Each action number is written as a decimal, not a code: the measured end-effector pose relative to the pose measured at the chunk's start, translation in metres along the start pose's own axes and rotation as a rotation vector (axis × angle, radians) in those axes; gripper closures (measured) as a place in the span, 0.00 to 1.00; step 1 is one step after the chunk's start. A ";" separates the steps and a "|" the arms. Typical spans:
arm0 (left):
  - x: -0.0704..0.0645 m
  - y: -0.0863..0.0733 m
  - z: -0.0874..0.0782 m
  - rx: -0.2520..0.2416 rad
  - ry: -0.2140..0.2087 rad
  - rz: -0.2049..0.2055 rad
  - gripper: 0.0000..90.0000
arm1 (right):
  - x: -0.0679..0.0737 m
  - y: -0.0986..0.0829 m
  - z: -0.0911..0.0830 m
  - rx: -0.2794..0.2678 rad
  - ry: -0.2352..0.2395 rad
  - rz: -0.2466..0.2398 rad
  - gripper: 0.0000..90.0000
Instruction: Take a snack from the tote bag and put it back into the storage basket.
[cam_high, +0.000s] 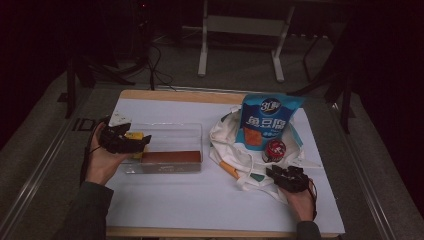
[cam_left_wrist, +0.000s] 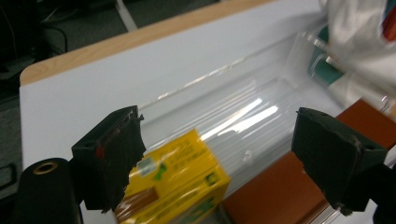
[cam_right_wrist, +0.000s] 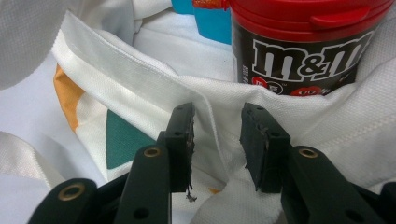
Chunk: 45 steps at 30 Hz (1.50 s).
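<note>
A clear plastic box (cam_high: 170, 127) lies at the table's left middle. Inside it are a long brown box (cam_high: 171, 157) along the near wall and a yellow carton (cam_high: 134, 136) at the left end. My left gripper (cam_high: 131, 140) hovers at that end, jaws wide open (cam_left_wrist: 218, 125), and the yellow carton (cam_left_wrist: 177, 186) lies just by the left jaw, ungripped. A white tote bag (cam_high: 230, 145) holds a blue snack pouch (cam_high: 267, 120) and a red-lidded M&M's jar (cam_high: 274, 149). My right gripper (cam_high: 281, 174) is at the bag's near edge, open a little (cam_right_wrist: 217, 114) over a fabric fold (cam_right_wrist: 219, 140), below the jar (cam_right_wrist: 303, 51).
The white table top (cam_high: 200, 200) has free room along its near side. Its wooden edge (cam_high: 175, 94) runs along the far side, with a metal frame and cables on the floor beyond. The brown box (cam_left_wrist: 280, 186) lies beside the yellow carton.
</note>
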<state>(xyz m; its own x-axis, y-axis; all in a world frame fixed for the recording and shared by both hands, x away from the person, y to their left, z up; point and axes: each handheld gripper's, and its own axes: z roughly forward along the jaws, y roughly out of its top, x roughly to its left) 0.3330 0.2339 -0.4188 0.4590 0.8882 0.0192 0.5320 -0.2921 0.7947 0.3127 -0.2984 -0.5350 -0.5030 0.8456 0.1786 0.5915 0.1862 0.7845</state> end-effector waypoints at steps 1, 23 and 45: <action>-0.001 0.001 0.000 -0.008 -0.013 0.000 0.22 | 0.000 0.000 0.000 0.001 0.002 0.002 0.72; -0.015 0.002 0.001 -0.070 -0.162 -0.012 0.55 | -0.003 0.033 -0.032 0.003 0.055 -0.040 0.76; -0.052 -0.016 0.007 -0.062 -0.275 0.073 0.65 | -0.021 0.092 -0.044 0.063 -0.023 -0.125 0.76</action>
<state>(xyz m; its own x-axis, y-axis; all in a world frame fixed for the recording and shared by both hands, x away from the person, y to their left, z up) 0.3059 0.1902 -0.4368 0.6746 0.7338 -0.0802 0.4497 -0.3224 0.8330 0.3498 -0.3207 -0.4398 -0.5613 0.8249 0.0676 0.5641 0.3215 0.7605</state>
